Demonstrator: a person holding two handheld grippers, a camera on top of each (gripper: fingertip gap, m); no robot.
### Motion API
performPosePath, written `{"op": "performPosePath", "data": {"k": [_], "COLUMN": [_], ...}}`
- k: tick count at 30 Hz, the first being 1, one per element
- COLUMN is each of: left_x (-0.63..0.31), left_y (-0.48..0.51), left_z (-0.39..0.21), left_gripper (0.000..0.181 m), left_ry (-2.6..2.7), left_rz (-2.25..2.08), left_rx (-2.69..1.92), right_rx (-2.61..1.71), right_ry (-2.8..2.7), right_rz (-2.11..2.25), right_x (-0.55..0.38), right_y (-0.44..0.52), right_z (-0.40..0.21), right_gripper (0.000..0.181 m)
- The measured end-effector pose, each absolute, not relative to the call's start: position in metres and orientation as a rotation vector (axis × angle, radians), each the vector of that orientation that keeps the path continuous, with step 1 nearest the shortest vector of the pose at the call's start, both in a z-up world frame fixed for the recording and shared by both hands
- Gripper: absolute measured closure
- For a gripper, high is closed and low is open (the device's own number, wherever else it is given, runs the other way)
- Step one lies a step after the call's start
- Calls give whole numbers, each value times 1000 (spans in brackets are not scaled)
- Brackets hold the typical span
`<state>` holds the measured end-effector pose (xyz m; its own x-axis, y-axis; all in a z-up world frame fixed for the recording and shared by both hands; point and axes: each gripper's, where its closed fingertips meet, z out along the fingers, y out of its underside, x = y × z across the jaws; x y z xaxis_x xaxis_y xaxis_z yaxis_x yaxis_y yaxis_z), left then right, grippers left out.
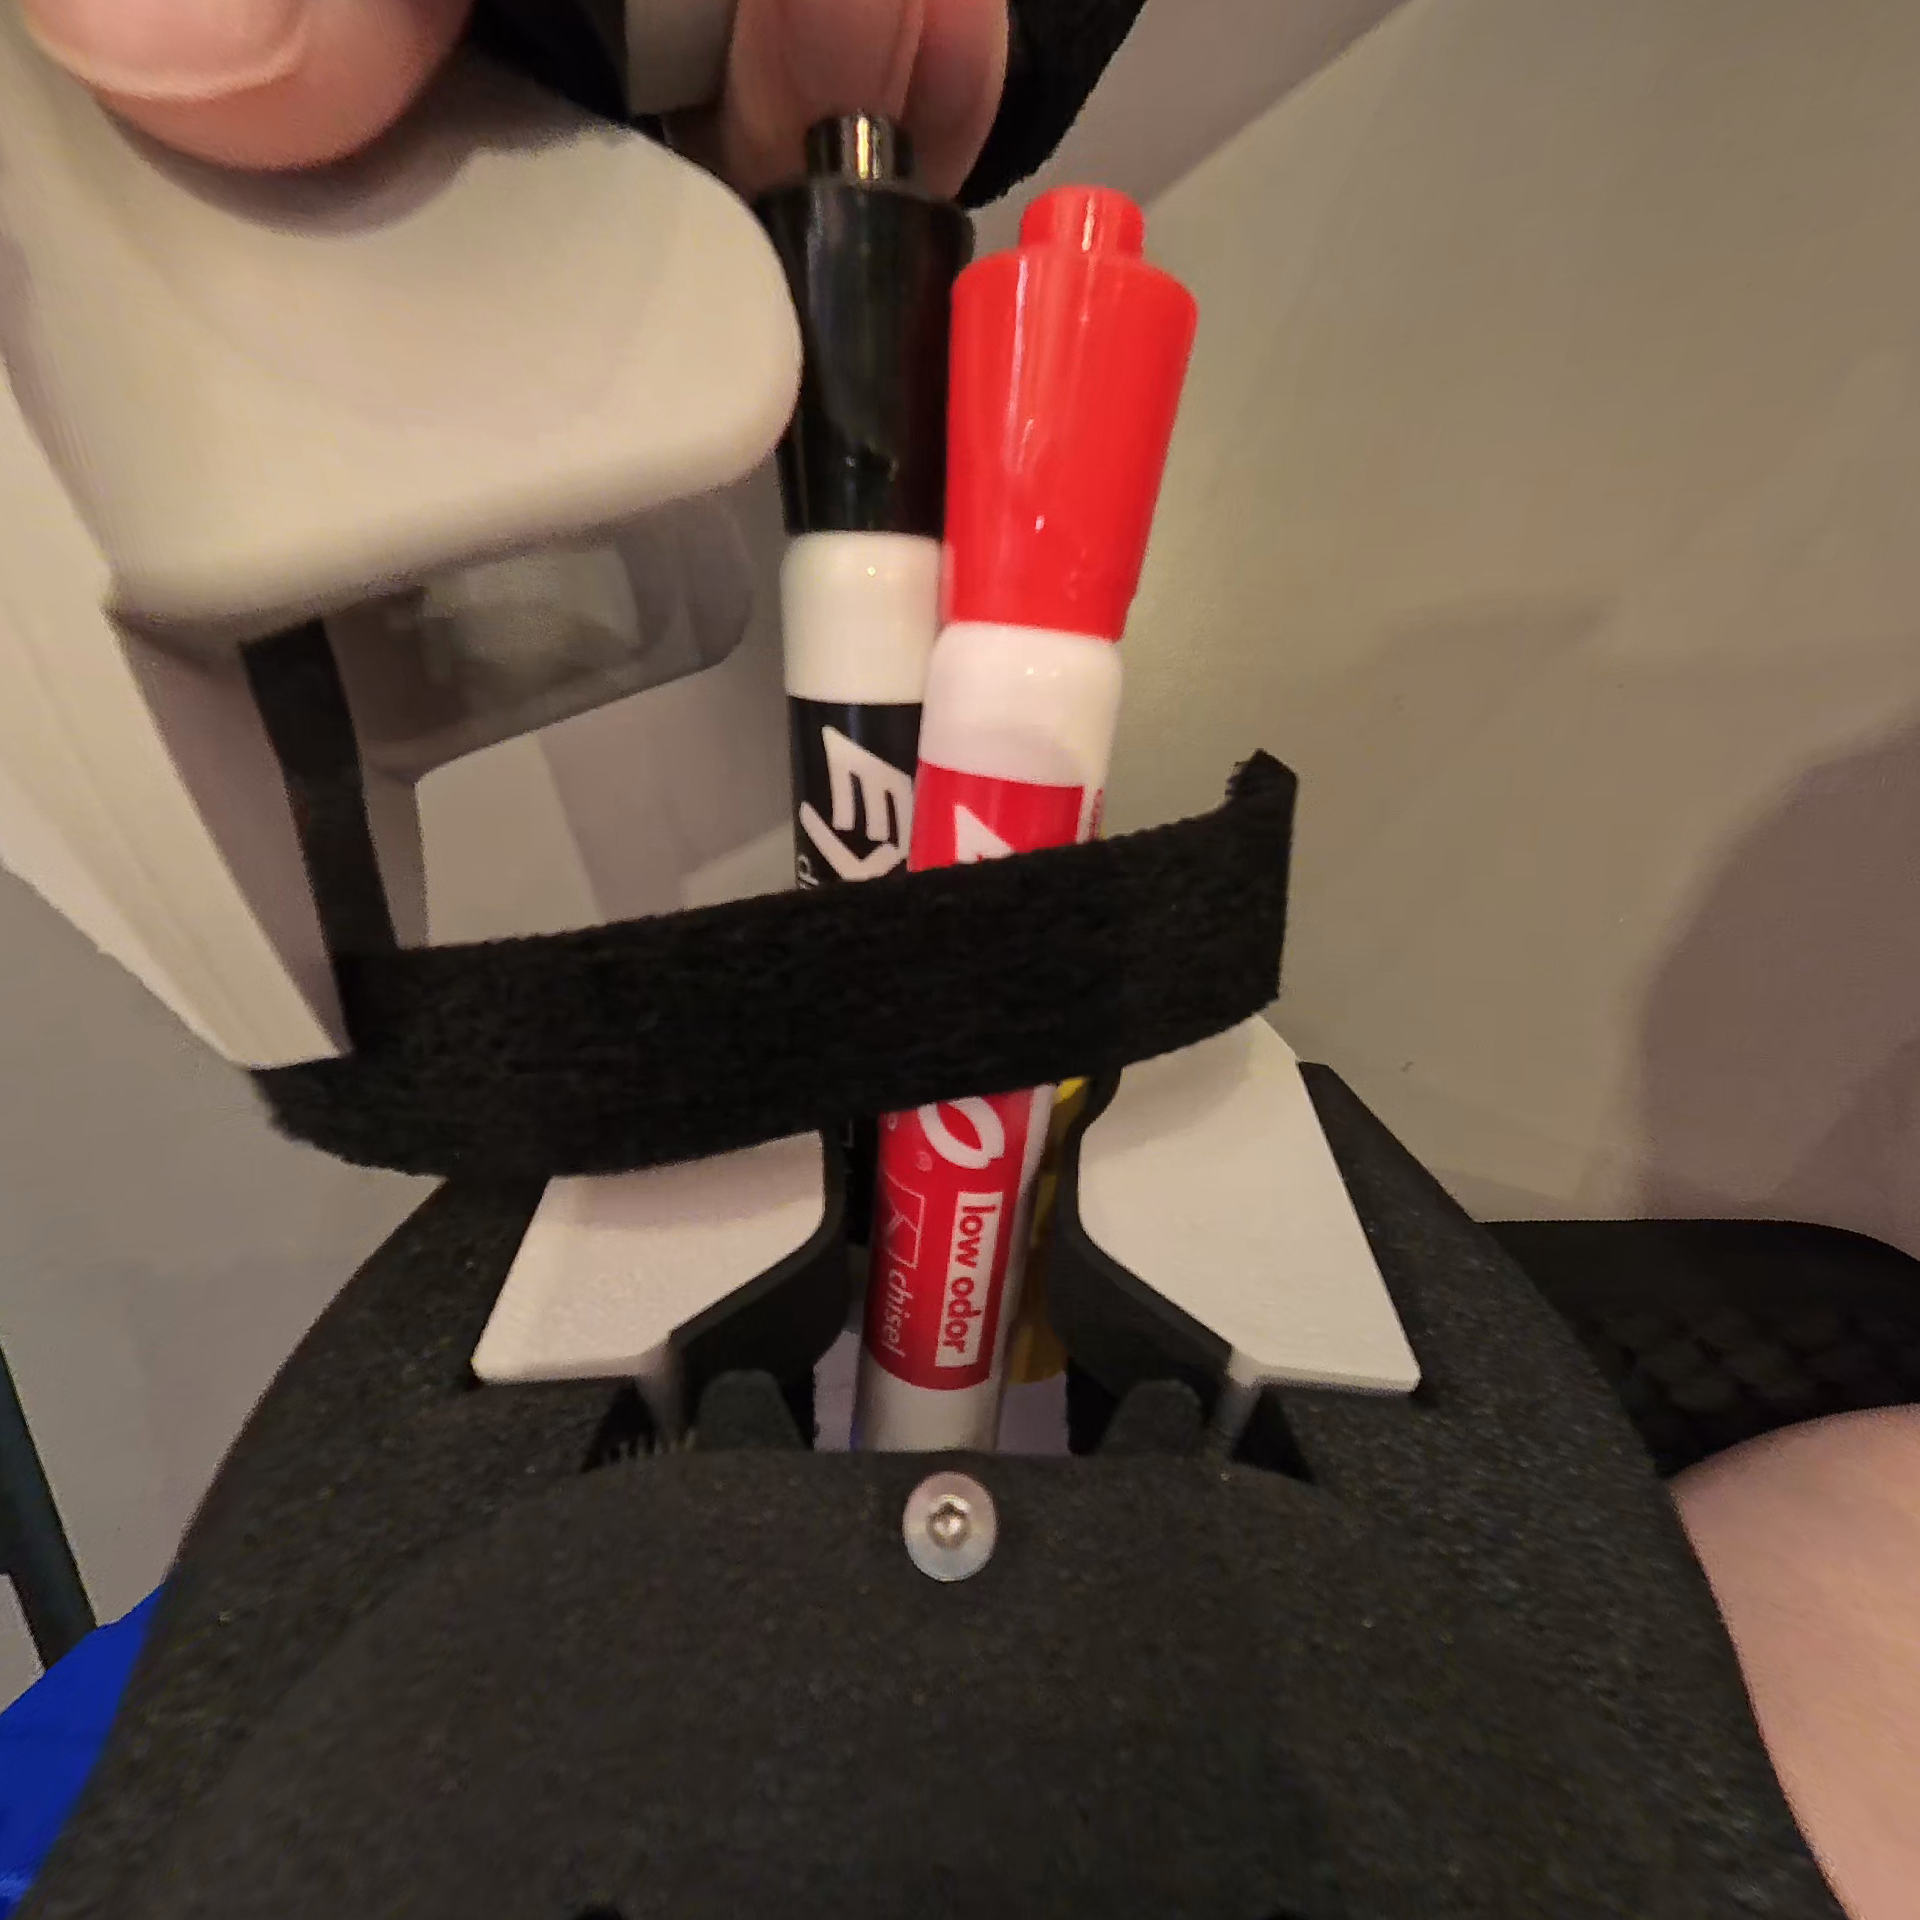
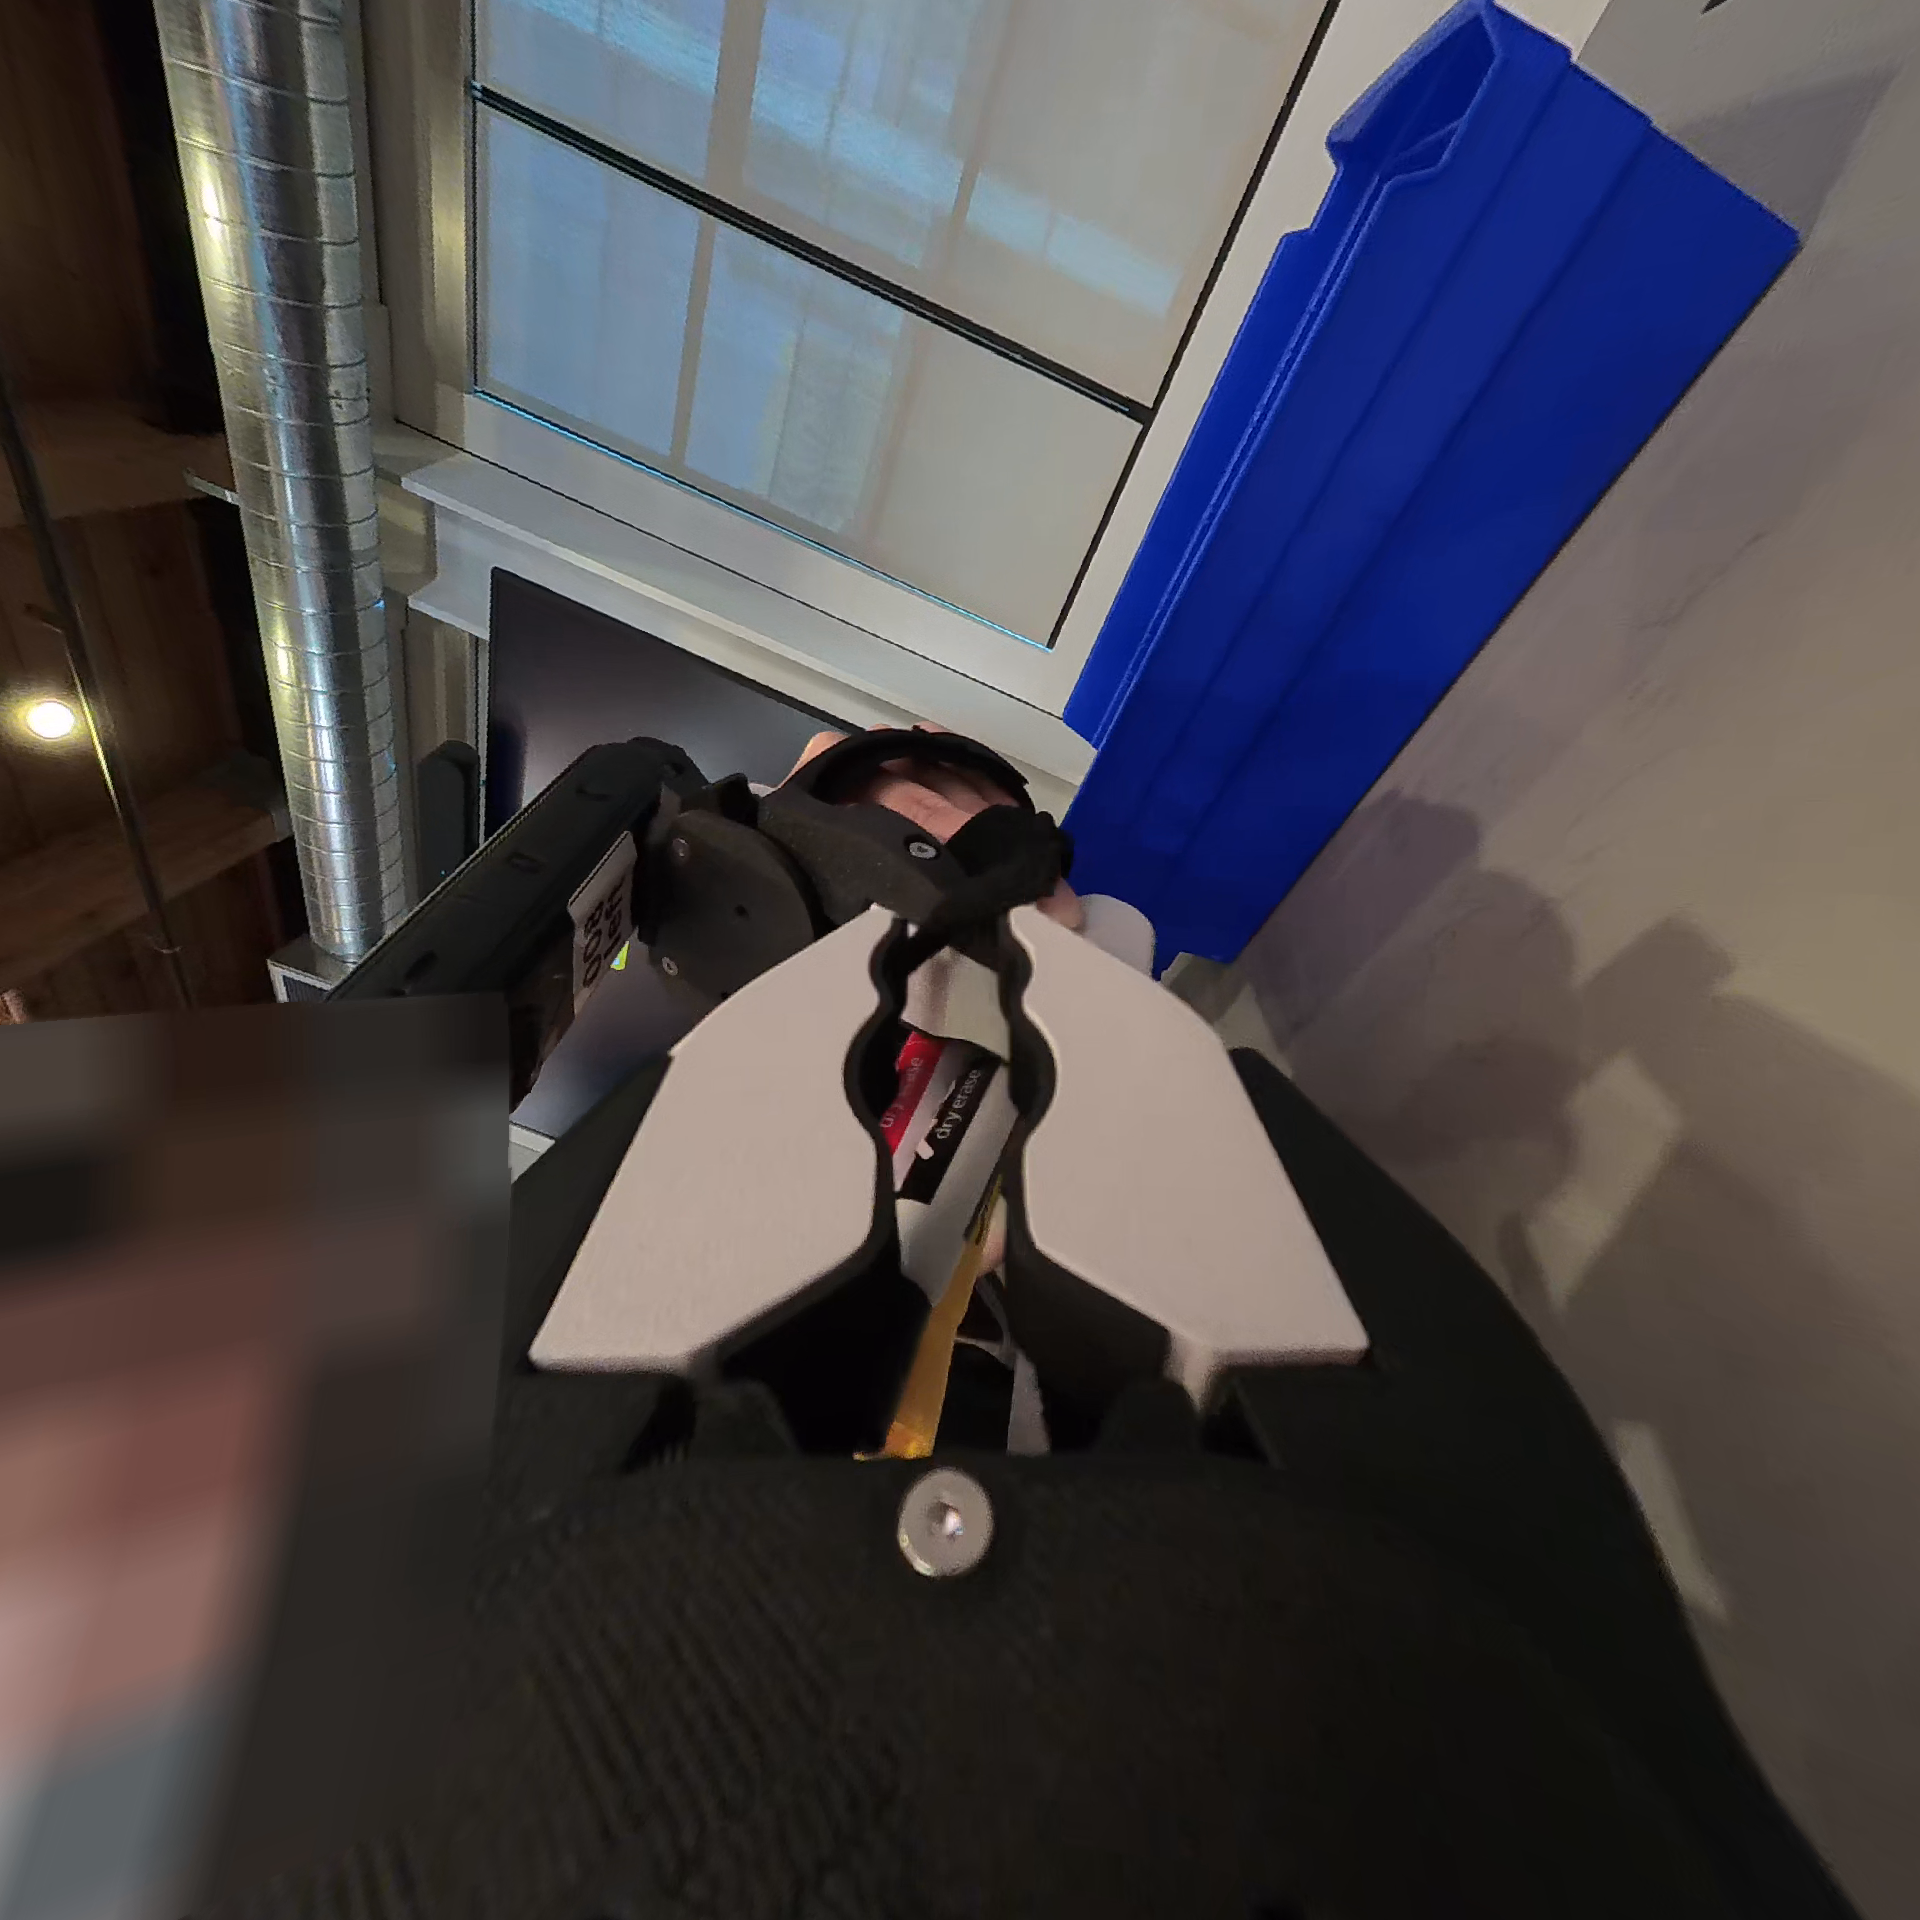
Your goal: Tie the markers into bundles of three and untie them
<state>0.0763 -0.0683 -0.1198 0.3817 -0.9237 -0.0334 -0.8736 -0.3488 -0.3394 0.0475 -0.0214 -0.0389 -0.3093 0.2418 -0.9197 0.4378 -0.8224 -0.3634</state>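
The left gripper (image 1: 956,1226) is clamped on a bunch of markers that stand straight out from its fingers toward twelve o'clock in the left wrist view. A red marker (image 1: 1049,499) sits in front, a black marker (image 1: 862,416) is pressed against it at its ten o'clock side, and a sliver of a yellow marker (image 1: 1060,1143) shows behind them at the fingertips. The markers' long axis runs along the gripper's own fingers, caps pointing away. A black fabric strap (image 1: 790,987) crosses the bunch from nine o'clock to three o'clock, at right angles to that axis, just beyond the fingertips; its three o'clock end curls up free and looks unfastened. The right gripper (image 2: 951,925) is seen in its own view with its fingers pressed nearly together, pinching the strap (image 2: 997,862) at their tips, with the markers' barrels (image 2: 935,1101) visible through the gap below. In the left wrist view it comes in from ten o'clock, its pale finger (image 1: 416,416) beside the black cap. Judging from this, the right gripper is the working one: it must carry the strap around the markers, across their length, while the left keeps them steady. A blue bin (image 2: 1455,468) stands at one o'clock in the right wrist view.
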Motion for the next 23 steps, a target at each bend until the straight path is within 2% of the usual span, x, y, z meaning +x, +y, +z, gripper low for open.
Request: {"op": "performPosePath", "data": {"k": [4, 23], "left_x": [76, 72], "left_y": [-69, -70], "left_z": [-119, -109], "left_gripper": [139, 139], "left_ry": [1578, 1559], "left_rz": [-235, -223], "left_rx": [-2340, -2315], "right_rx": [1754, 1635], "right_ry": [895, 995], "right_rz": [-2263, -2191], "right_x": [48, 59], "right_y": [-24, -37], "right_z": [-39, -33], "right_gripper": [157, 147]}}
